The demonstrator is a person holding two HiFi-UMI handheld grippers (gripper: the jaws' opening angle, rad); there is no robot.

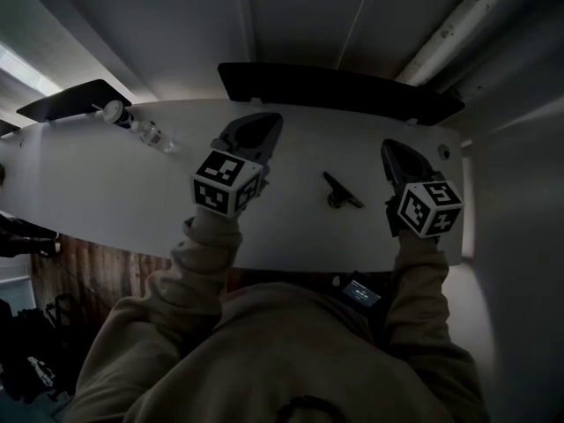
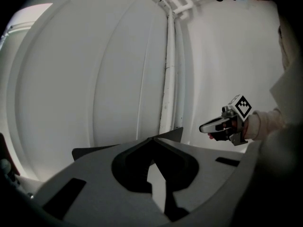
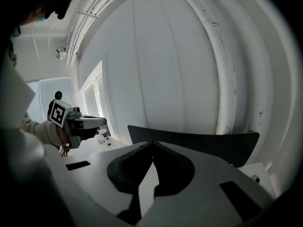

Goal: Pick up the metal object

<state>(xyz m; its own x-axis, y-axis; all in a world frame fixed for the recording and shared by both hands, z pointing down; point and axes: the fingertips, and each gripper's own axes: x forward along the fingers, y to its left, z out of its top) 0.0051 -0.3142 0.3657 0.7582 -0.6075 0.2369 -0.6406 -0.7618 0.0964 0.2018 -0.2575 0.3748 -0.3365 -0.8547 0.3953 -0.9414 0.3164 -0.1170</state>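
A small dark metal object [image 1: 340, 192] lies on the white table [image 1: 106, 183], between my two grippers and touching neither. My left gripper [image 1: 265, 123] hovers to its left, jaws shut with nothing in them; in the left gripper view their tips [image 2: 153, 139] meet against the wall. My right gripper [image 1: 393, 147] hovers to the object's right, also shut and empty, its tips [image 3: 152, 143] touching. Each gripper view catches the other gripper: the right gripper [image 2: 226, 124] and the left gripper [image 3: 79, 123]. Neither gripper view shows the metal object.
Two small bottles [image 1: 117, 113] [image 1: 155, 137] stand at the table's far left. A long dark panel [image 1: 339, 91] runs along the back edge, a smaller one [image 1: 72, 100] at the left. A white pipe [image 1: 458, 29] climbs the wall. A small device [image 1: 361, 293] hangs at the person's chest.
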